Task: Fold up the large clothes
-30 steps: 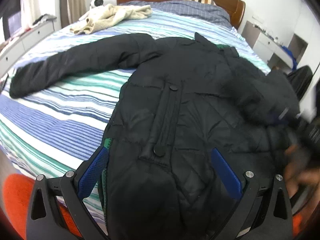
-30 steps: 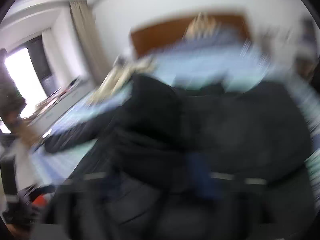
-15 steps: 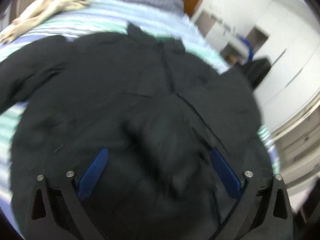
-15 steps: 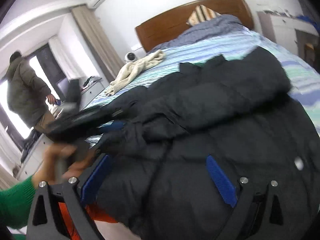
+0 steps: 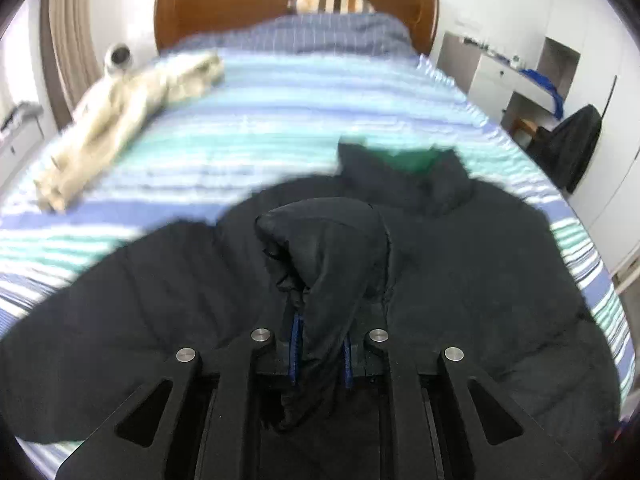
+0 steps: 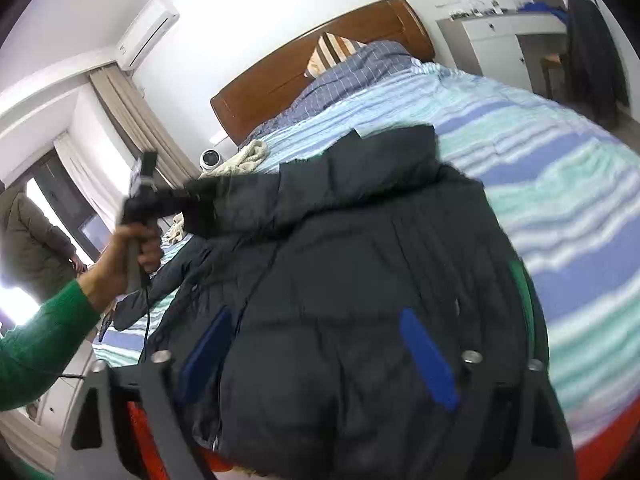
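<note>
Black quilted puffer jacket lies across the striped bed's foot edge. Left gripper pinches its sleeve cuff tight to fold it inward; right gripper hovers above the hem, jaws closing, nothing gripped.

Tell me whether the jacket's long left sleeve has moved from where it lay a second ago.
Yes. The sleeve, then stretched out over the striped bedspread toward the cream garment, is now lifted and pinched in the left gripper, over the jacket body.
</note>
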Demonstrator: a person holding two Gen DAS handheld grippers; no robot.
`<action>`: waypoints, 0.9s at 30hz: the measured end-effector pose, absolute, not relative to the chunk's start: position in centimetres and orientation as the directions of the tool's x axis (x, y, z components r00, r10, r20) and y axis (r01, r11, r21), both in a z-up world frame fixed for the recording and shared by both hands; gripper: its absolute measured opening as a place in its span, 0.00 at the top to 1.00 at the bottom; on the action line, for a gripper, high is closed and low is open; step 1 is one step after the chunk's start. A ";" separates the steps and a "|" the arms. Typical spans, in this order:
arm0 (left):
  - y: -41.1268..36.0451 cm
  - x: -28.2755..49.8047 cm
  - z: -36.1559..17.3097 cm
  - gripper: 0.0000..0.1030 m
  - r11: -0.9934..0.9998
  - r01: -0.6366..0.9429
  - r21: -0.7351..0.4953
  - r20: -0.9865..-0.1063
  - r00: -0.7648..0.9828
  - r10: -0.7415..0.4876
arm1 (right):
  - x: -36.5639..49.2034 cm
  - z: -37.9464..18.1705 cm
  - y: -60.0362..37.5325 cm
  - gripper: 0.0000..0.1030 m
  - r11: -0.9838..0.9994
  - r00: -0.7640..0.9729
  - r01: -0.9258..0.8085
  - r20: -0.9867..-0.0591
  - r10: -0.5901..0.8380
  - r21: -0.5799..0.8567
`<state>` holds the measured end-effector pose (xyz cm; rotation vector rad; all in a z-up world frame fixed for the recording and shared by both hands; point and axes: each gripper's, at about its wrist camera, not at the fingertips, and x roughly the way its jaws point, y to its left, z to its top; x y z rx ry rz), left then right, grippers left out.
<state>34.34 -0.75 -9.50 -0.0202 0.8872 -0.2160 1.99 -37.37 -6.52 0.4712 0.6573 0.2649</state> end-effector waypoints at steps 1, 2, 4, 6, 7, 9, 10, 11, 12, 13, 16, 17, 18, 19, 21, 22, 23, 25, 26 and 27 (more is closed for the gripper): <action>-0.8 34.8 -11.1 0.85 0.980 0.173 -0.100 -0.781 0.596 -0.185 | 2.8 -5.9 -37.5 0.30 0.868 0.768 -0.086 -0.523 0.370 0.489; -0.7 35.1 -12.5 0.81 0.981 0.167 -0.095 -0.788 0.590 -0.177 | 4.7 -5.0 -37.9 0.41 0.872 0.771 -0.079 -0.525 0.360 0.482; -0.3 35.0 -13.9 0.72 0.980 0.155 -0.122 -0.780 0.595 -0.191 | 7.7 -3.9 -39.1 0.46 0.878 0.774 -0.068 -0.530 0.346 0.474; 0.4 34.9 -14.8 0.67 0.976 0.140 -0.164 -0.773 0.597 -0.215 | 12.0 -3.0 -40.4 0.46 0.895 0.776 -0.035 -0.552 0.305 0.445; 0.9 34.7 -15.1 0.65 0.974 0.137 -0.182 -0.770 0.596 -0.228 | 14.7 -2.9 -41.2 0.46 0.902 0.767 -0.014 -0.574 0.287 0.431; 1.5 34.4 -15.7 0.64 0.968 0.133 -0.213 -0.767 0.591 -0.251 | 19.3 -3.6 -42.7 0.46 0.900 0.750 0.027 -0.603 0.270 0.436; 2.3 34.1 -15.8 0.64 0.966 0.133 -0.223 -0.765 0.590 -0.258 | 21.9 -4.4 -43.2 0.46 0.896 0.735 0.046 -0.623 0.269 0.441; 2.4 33.8 -16.0 0.63 0.964 0.134 -0.228 -0.764 0.589 -0.262 | 23.6 -5.1 -43.5 0.46 0.892 0.722 0.056 -0.635 0.273 0.448; 2.5 33.8 -16.3 0.63 0.964 0.134 -0.230 -0.763 0.589 -0.265 | 25.5 -6.5 -43.6 0.46 0.889 0.709 0.072 -0.650 0.273 0.452; 2.6 33.8 -16.5 0.63 0.964 0.135 -0.231 -0.763 0.589 -0.266 | 27.3 -8.4 -43.6 0.46 0.885 0.679 0.088 -0.677 0.283 0.458; 2.1 33.6 -16.5 0.59 0.961 0.145 -0.234 -0.759 0.590 -0.274 | 31.1 -17.3 -43.2 0.46 0.884 0.468 0.145 -0.818 0.334 0.444; 2.3 33.6 -16.6 0.59 0.962 0.146 -0.231 -0.759 0.592 -0.272 | 30.8 -18.5 -43.4 0.47 0.873 0.499 0.130 -0.792 0.352 0.470; 2.3 33.6 -16.7 0.59 0.964 0.147 -0.221 -0.758 0.596 -0.265 | 30.3 -18.6 -43.5 0.48 0.871 0.527 0.129 -0.777 0.345 0.475; 2.2 33.5 -16.7 0.59 0.965 0.148 -0.215 -0.756 0.600 -0.260 | 29.9 -18.4 -43.4 0.48 0.875 0.530 0.135 -0.780 0.333 0.466; 2.1 33.3 -16.9 0.59 0.968 0.150 -0.201 -0.751 0.611 -0.251 | 29.5 -17.6 -42.6 0.48 0.905 0.507 0.121 -0.809 0.297 0.408; 2.1 33.2 -16.9 0.59 0.969 0.150 -0.197 -0.750 0.613 -0.248 | 29.6 -17.0 -42.4 0.48 0.918 0.484 0.116 -0.828 0.282 0.380; 2.0 33.2 -17.0 0.59 0.970 0.150 -0.190 -0.751 0.615 -0.242 | 29.8 -16.0 -42.5 0.48 0.921 0.474 0.124 -0.837 0.273 0.370; 2.0 33.1 -17.0 0.59 0.972 0.151 -0.183 -0.749 0.618 -0.237 | 30.0 -13.6 -43.2 0.47 0.908 0.534 0.115 -0.796 0.286 0.404; 2.0 33.1 -17.0 0.59 0.972 0.151 -0.182 -0.749 0.620 -0.236 | 30.6 -12.4 -43.7 0.47 0.906 0.573 0.110 -0.771 0.279 0.410; 2.0 33.1 -17.0 0.59 0.972 0.151 -0.181 -0.749 0.620 -0.236 | 31.0 -11.0 -44.2 0.47 0.908 0.620 0.112 -0.742 0.254 0.404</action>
